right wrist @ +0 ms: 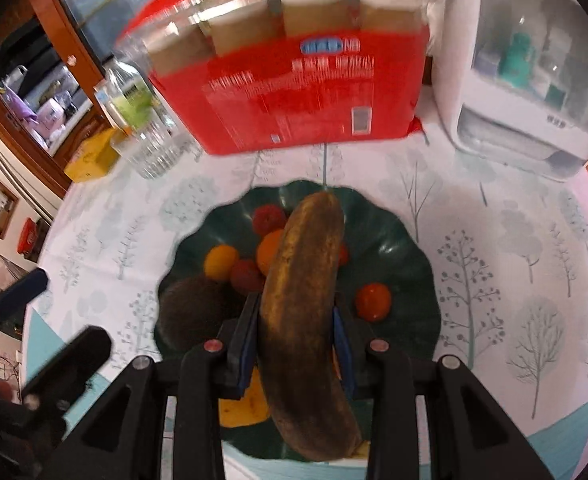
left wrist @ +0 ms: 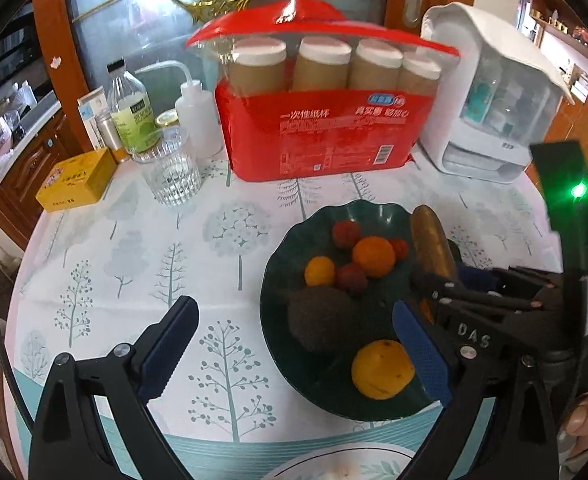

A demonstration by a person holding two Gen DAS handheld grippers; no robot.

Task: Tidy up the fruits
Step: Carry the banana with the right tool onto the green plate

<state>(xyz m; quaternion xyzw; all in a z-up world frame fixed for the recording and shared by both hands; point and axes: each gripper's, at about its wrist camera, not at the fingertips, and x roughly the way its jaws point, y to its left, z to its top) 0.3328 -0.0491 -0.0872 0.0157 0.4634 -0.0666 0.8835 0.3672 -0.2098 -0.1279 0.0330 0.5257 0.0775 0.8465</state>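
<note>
The right gripper [right wrist: 296, 340] clamps a long, brown-spotted overripe banana [right wrist: 302, 320] at frame centre; the left gripper [left wrist: 294, 344] gapes empty.

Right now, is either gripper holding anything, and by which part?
The right gripper grips the brown banana around its middle, above the green plate. The left gripper is open and empty.
</note>
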